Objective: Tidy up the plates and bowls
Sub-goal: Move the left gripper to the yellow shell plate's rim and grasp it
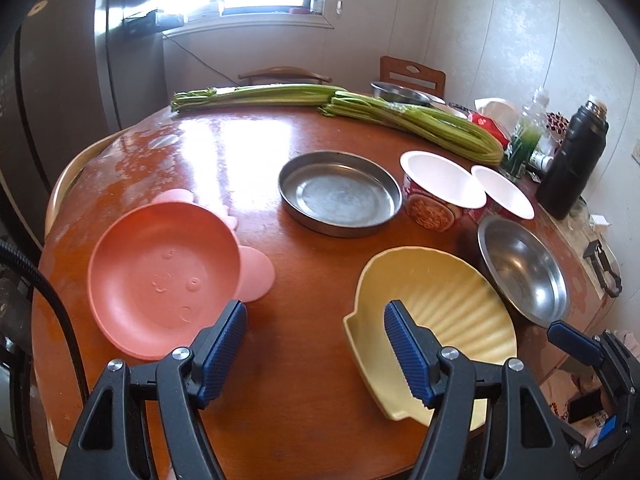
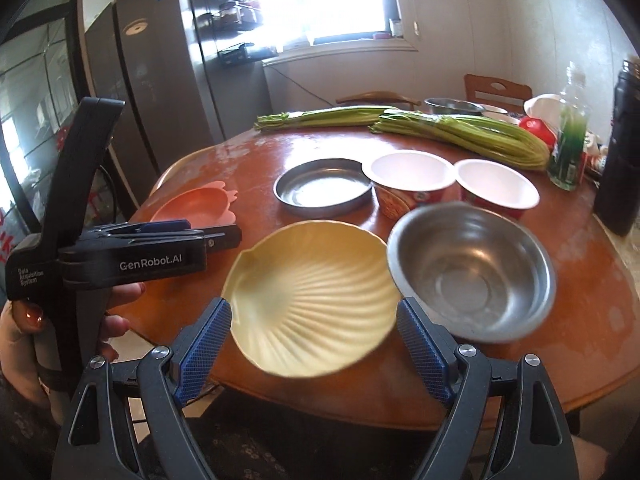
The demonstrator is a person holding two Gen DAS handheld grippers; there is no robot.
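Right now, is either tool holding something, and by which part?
Nothing is held. The left tool and right tool are both open, with no dish between their fingers; the yellow plate lies on the table.

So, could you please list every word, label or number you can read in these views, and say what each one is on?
"GenRobot.AI": white print on the side of the left tool.
"Data Acquisition System": small white print on the same tool's handle, only just legible.
Red instant-noodle cups: printed wrappers, too blurred to read.
Green bottle: label too small to read.
Refrigerator: blue sticker at the top, unreadable.
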